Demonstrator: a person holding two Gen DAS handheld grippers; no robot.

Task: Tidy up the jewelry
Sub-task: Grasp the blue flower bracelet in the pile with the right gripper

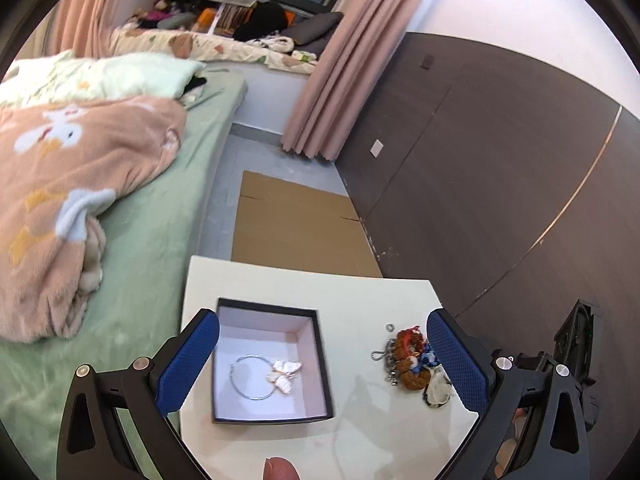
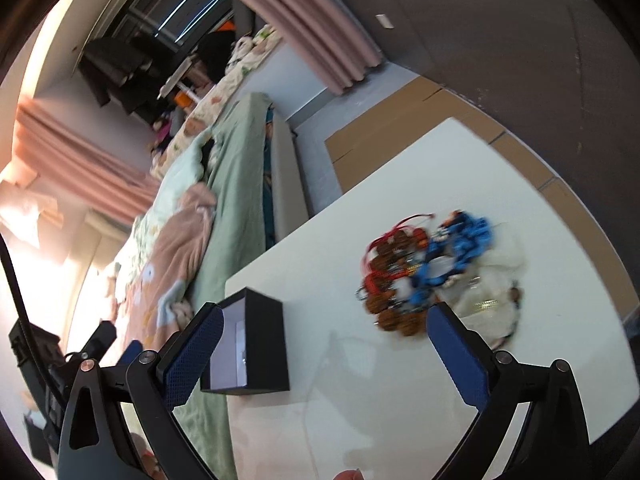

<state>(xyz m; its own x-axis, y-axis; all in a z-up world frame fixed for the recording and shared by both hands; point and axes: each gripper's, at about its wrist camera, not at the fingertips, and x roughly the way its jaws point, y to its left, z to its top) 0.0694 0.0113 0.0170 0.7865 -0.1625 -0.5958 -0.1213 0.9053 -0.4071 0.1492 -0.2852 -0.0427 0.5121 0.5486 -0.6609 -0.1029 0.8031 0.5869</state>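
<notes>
A black jewelry box (image 1: 326,364) with a pale lining stands open on the white table (image 1: 360,292). Inside lies a silver bangle with a white butterfly charm (image 1: 280,374). A pile of jewelry (image 1: 412,360) with brown beads, red cord, blue pieces and metal chains lies to the right. My left gripper (image 1: 322,354) is open and empty above the table, its fingers either side of the box and pile. In the right wrist view the box (image 2: 260,344) is at lower left and the pile (image 2: 424,272) is ahead. My right gripper (image 2: 324,344) is open and empty.
A bed (image 1: 152,216) with green sheet and peach blanket (image 1: 68,184) borders the table's left side. Flat cardboard (image 1: 296,228) lies on the floor beyond the table. A dark wall panel (image 1: 500,184) runs along the right. Pink curtains (image 1: 336,80) hang behind.
</notes>
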